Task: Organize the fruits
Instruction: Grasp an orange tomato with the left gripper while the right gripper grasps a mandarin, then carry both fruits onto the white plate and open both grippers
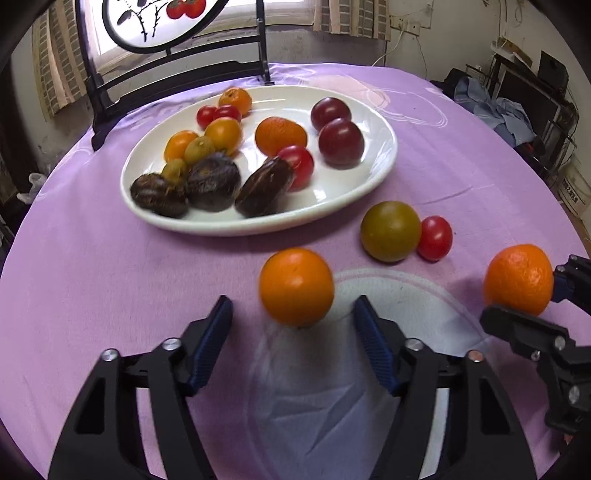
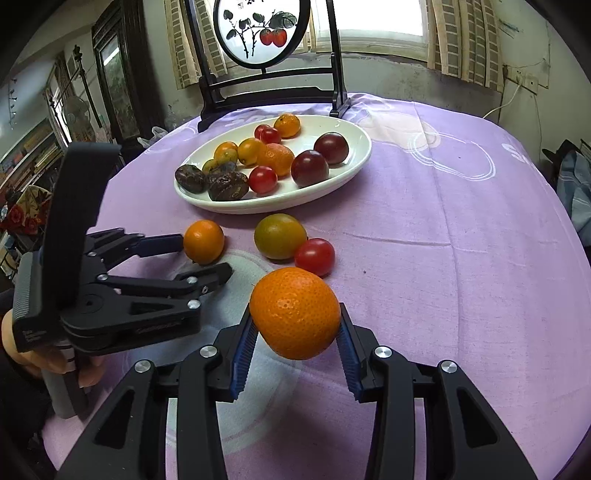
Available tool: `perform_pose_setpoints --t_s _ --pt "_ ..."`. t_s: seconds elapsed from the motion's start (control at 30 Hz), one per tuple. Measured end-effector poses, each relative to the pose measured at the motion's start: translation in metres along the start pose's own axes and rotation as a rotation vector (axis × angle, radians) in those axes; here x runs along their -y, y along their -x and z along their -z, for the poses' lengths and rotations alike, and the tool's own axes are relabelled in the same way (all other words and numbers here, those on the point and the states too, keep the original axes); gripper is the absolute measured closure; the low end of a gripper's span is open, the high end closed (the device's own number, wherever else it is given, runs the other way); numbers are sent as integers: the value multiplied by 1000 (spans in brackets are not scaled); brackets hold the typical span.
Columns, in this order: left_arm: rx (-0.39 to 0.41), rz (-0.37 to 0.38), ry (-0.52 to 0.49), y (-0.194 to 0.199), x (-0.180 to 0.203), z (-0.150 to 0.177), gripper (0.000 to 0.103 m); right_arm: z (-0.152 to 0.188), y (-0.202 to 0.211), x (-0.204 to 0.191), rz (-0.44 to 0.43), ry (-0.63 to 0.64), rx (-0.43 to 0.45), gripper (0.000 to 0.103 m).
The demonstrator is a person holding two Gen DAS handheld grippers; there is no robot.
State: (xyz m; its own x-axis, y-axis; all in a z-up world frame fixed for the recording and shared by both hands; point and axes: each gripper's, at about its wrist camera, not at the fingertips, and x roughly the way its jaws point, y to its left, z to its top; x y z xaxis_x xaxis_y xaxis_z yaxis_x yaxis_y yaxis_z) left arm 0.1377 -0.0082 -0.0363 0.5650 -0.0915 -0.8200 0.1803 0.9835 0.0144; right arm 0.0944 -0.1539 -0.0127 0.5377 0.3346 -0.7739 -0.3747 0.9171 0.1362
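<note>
A white oval plate [image 1: 373,177] [image 2: 354,162] on the purple tablecloth holds several fruits: oranges, red tomatoes, dark plums and dark wrinkled fruits. My left gripper [image 1: 293,310] [image 2: 207,258] is open, its fingers on either side of a smooth small orange [image 1: 296,286] [image 2: 204,241] lying on the cloth. My right gripper [image 2: 295,328] [image 1: 524,291] is shut on a bumpy mandarin [image 2: 295,312] [image 1: 519,278] and holds it. A green-yellow tomato [image 1: 390,231] [image 2: 280,236] and a red cherry tomato [image 1: 435,238] [image 2: 314,256] lie touching, just in front of the plate.
A black wooden stand with a round painted panel [image 1: 147,22] [image 2: 262,33] stands behind the plate. The table edge curves away at right, with cluttered shelves [image 1: 535,96] beyond it. A white circular print [image 1: 399,302] marks the cloth near me.
</note>
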Motion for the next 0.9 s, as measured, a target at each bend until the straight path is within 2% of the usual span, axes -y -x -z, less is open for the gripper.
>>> perform_pose_setpoints --t_s 0.07,0.33,0.43,0.57,0.73,0.9 --pt "9 -5 8 0 1 -4 66 1 0 -1 -5 3 -4 61" --pt "15 6 2 11 -1 1 66 2 -1 -1 2 5 0 61" --pt "48 25 8 28 -5 -2 66 1 3 -1 1 1 30 61" --pt "112 7 36 46 -17 -14 66 -5 8 2 36 -2 66 61" --pt "102 34 115 47 -39 -35 66 -18 10 9 57 -38 81 61" --pt "151 -40 133 44 -53 -65 66 -49 3 0 73 8 116 61"
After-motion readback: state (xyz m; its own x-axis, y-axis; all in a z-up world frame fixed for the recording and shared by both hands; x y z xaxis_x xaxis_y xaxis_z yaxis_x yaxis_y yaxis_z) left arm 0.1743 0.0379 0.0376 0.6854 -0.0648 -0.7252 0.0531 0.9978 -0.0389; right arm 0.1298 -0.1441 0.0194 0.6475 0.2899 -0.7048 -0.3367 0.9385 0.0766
